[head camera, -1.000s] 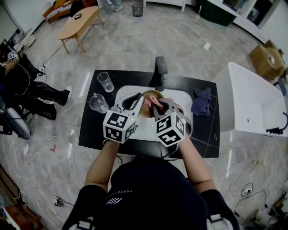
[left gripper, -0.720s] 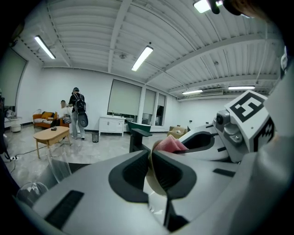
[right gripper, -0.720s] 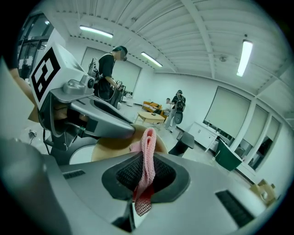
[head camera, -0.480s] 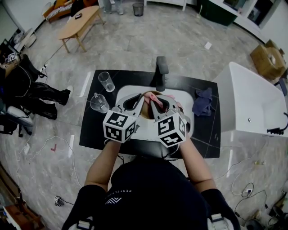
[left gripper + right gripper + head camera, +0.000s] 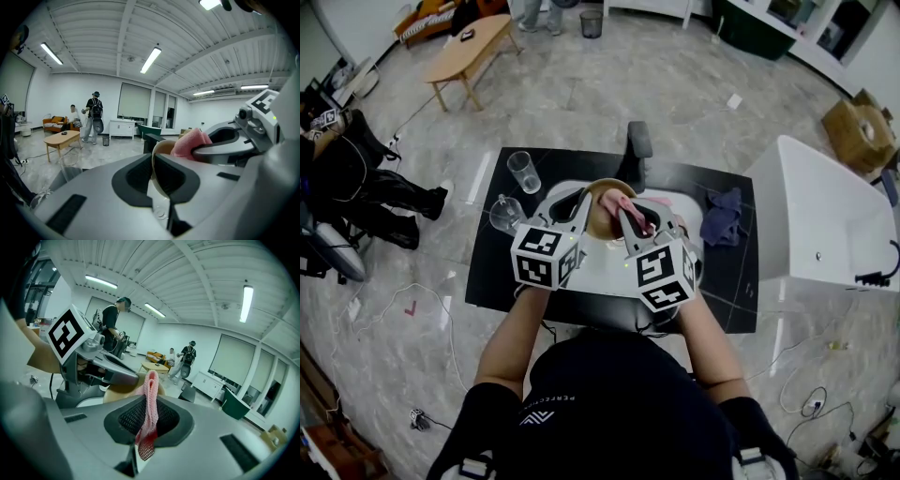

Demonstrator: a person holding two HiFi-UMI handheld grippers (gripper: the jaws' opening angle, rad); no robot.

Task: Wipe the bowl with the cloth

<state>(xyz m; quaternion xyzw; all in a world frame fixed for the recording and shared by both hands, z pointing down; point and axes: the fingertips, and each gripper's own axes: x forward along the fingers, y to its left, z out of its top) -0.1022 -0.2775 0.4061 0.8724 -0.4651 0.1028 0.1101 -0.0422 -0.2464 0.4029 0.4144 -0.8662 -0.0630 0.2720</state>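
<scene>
Pink cloth [image 5: 151,385] stands in a folded ridge between the jaws of the right gripper [image 5: 149,404], which are clenched on it, and a loose end hangs down toward that gripper's camera. The cloth's far end touches the tan bowl [image 5: 602,199], which is held tilted above the far part of the white sink [image 5: 581,267]. The left gripper [image 5: 153,159] grasps the bowl by its rim. In the left gripper view the thin cream wall runs edge-on between the two jaws, one jaw on each side of it. There the cloth shows bunched at 2 o'clock of the rim, against the bowl. From the head view the two grippers meet over the sink, the left one at 9 o'clock of the bowl and the right one at 4 o'clock, with the cloth between the right jaws and the bowl. The sink is set in a black counter [image 5: 731,281], and a black tap [image 5: 636,150] stands at 12 o'clock of the sink. At 10 o'clock of the sink a tall glass [image 5: 522,172] stands upright on the counter, and a second glass [image 5: 503,214] sits nearer, at 9 o'clock. A crumpled blue rag [image 5: 722,214] lies on the counter at 3 o'clock of the sink, well apart from the bowl. A wooden table [image 5: 469,47] stands on the grey floor far off at 11 o'clock.
</scene>
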